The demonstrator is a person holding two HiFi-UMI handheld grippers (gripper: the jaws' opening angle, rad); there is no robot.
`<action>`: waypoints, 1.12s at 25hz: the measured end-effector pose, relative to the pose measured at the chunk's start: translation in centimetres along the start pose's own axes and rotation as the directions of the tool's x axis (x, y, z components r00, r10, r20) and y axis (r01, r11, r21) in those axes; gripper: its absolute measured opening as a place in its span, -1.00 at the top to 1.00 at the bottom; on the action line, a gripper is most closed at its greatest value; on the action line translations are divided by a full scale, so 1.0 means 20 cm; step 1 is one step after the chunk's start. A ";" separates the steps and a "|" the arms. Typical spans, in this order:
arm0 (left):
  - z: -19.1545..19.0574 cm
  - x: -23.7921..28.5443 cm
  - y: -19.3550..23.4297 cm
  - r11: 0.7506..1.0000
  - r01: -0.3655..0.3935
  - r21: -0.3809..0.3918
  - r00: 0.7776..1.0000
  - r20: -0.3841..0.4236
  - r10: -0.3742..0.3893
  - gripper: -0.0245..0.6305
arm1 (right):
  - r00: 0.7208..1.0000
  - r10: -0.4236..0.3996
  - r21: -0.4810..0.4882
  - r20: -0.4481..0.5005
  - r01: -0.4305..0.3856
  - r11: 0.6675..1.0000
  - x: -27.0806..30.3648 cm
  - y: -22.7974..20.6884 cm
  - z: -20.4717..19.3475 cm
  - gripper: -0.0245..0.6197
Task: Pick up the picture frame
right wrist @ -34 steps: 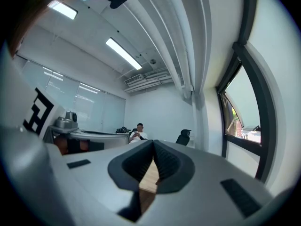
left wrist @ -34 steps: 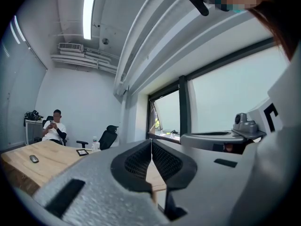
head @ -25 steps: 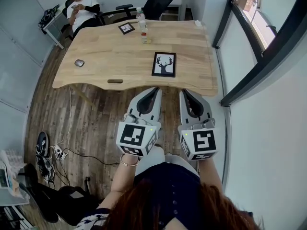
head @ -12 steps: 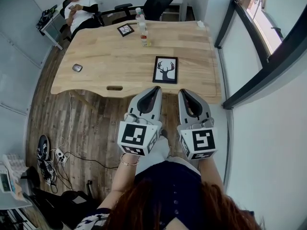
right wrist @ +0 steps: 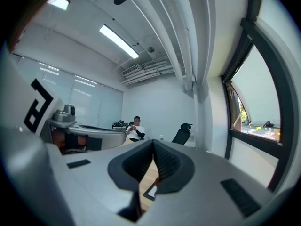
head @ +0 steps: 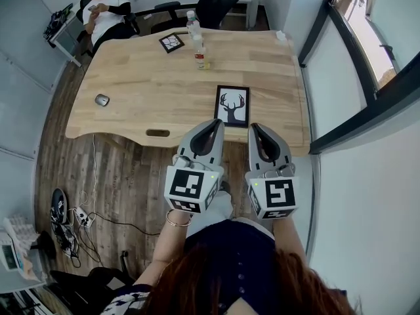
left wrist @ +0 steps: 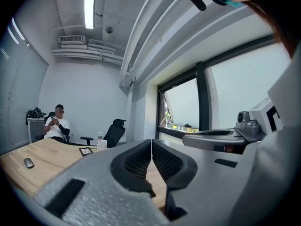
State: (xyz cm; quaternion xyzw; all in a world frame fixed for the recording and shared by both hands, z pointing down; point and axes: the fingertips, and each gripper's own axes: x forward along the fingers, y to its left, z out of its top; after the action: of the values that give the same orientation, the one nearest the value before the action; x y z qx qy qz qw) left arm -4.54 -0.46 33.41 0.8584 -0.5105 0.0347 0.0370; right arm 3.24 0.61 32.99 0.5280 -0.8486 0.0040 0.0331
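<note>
One black-framed deer picture frame (head: 232, 105)

No legible txt or nos.

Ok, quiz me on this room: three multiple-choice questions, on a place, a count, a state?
1. Where is the black-framed deer picture? A on the floor; B flat on the light wooden table, by its near edge; C on a wall.
2. How many black picture frames lie on that table? A one; B two; C four.
3. How are the fingers of the left gripper and right gripper? A wide open; B clamped on the frame; C shut, empty.
B: it lies just beyond both grippers. B: a small black frame sits farther back. C: fingers together, nothing between.
</note>
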 end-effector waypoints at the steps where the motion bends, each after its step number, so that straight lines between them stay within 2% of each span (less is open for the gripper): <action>1: 0.00 0.02 0.03 1.000 0.001 -0.001 1.000 -0.002 -0.001 0.84 | 1.000 -0.005 -0.001 -0.002 0.005 1.000 0.03 -0.01 0.00 0.85; 14: 0.01 0.24 0.28 0.999 0.040 -0.015 0.999 -0.001 -0.040 0.84 | 0.998 -0.056 -0.024 -0.033 0.056 0.998 0.36 -0.04 0.00 0.84; 22: -0.04 0.35 0.35 0.996 0.084 -0.021 0.996 -0.012 -0.084 0.84 | 0.993 -0.107 -0.034 -0.051 0.106 0.994 0.47 -0.08 -0.03 0.84; 28: -0.06 0.39 0.38 0.995 0.093 -0.028 0.995 -0.018 -0.093 0.85 | 0.991 -0.113 -0.034 -0.077 0.111 0.993 0.51 -0.09 -0.06 0.84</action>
State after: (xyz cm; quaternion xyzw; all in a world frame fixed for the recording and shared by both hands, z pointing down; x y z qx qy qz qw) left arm -7.52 -10.80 35.52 0.8803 -0.4699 0.0346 0.0551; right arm 0.48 -9.28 34.71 0.5736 -0.8157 0.0105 0.0747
